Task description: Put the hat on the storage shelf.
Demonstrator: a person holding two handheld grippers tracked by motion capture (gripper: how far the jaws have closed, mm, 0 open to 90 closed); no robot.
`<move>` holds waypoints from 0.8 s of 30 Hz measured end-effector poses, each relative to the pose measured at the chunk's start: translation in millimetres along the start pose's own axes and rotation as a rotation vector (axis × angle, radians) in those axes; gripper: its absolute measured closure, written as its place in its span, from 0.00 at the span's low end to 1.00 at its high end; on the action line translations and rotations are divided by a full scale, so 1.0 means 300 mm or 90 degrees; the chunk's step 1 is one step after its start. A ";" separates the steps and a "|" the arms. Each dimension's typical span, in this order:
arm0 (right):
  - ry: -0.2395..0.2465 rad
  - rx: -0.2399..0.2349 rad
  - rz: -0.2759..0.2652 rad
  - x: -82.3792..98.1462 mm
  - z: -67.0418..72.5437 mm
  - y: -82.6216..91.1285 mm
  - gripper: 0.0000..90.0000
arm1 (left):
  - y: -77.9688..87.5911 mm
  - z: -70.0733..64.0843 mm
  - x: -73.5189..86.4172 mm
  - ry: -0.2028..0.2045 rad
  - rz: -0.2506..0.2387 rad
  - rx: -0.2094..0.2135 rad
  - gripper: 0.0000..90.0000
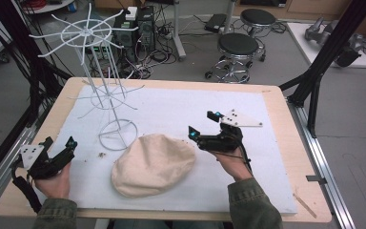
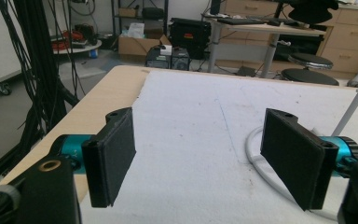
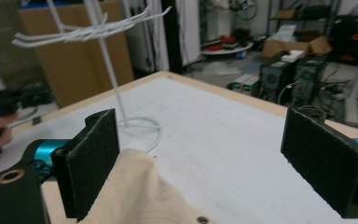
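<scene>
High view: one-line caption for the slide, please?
Right gripper open beside a beige cap; left gripper open near the white wire rack.

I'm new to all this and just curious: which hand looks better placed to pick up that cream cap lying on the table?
Probably the right. The right gripper hangs open at the cream cap, whose edge sits by one jaw in the right gripper view. The left gripper, also open, waits near the table's left edge, apart from the cap.

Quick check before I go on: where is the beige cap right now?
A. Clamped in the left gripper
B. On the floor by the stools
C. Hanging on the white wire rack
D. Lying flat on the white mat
D: the beige cap lies on the white mat, in front of the wire rack, with the right gripper open beside it.
</scene>
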State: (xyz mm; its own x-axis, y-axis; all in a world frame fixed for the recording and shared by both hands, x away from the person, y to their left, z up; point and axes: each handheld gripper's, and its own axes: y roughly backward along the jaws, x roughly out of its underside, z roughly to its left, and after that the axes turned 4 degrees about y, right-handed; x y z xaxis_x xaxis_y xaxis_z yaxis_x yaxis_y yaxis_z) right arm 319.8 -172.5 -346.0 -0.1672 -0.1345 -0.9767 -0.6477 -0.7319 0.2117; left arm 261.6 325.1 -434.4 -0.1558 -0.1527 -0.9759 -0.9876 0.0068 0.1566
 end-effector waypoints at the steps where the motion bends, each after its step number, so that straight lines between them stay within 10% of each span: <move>1: 0.005 -0.007 0.010 -0.002 0.008 -0.011 0.12 | 0.000 0.000 0.000 0.000 0.000 0.000 0.29; 24: 0.063 -0.173 0.102 0.004 0.161 -0.150 0.12 | -0.001 -0.001 -0.001 0.002 -0.001 0.002 0.29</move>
State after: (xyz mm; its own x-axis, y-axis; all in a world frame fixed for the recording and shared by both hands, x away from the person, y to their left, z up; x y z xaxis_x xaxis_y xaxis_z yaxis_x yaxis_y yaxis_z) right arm 312.7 -107.5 -354.9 -0.1689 -0.3166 -0.9334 -0.3953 -0.8458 0.3584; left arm 261.9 324.9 -434.2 -0.1546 -0.1562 -0.9755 -0.9879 0.0100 0.1550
